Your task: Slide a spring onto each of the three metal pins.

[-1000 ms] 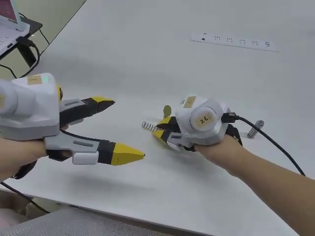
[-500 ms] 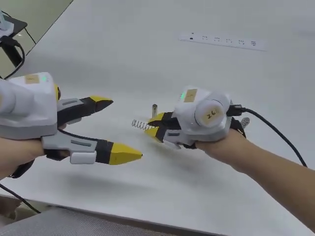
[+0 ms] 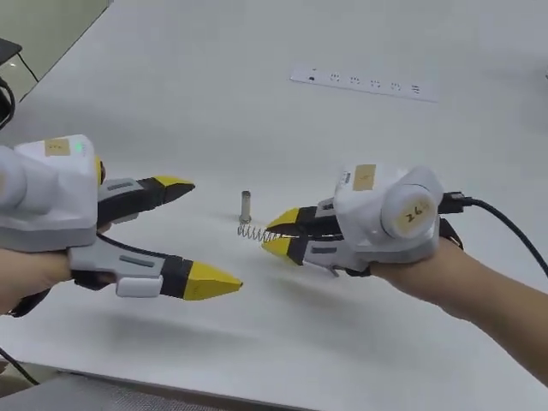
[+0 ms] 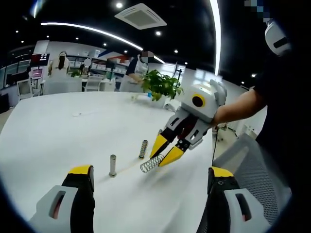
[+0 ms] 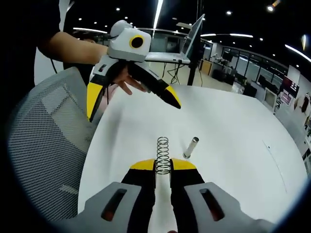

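My right gripper [image 3: 276,235] is shut on one end of a small coil spring [image 3: 251,230], which sticks out past its yellow tips just in front of a bare upright metal pin [image 3: 246,205]. In the right gripper view the spring [image 5: 163,154] rises between the closed tips [image 5: 163,166], with the pin [image 5: 191,147] a little to its right. My left gripper [image 3: 199,233] hovers open and empty at the left. From the left gripper view I see the held spring [image 4: 150,163], the bare pin [image 4: 112,165] and a second pin wearing a spring [image 4: 143,148].
A white power strip [image 3: 364,84] lies at the far side of the white table [image 3: 257,111]. A grey mesh chair [image 5: 43,145] stands at the table's near edge. A laptop [image 5: 182,46] sits at the far left corner.
The right gripper has drawn back to the right with the spring, whose free end was left of the bare pin and now lies just in front of it. The left gripper has held still.
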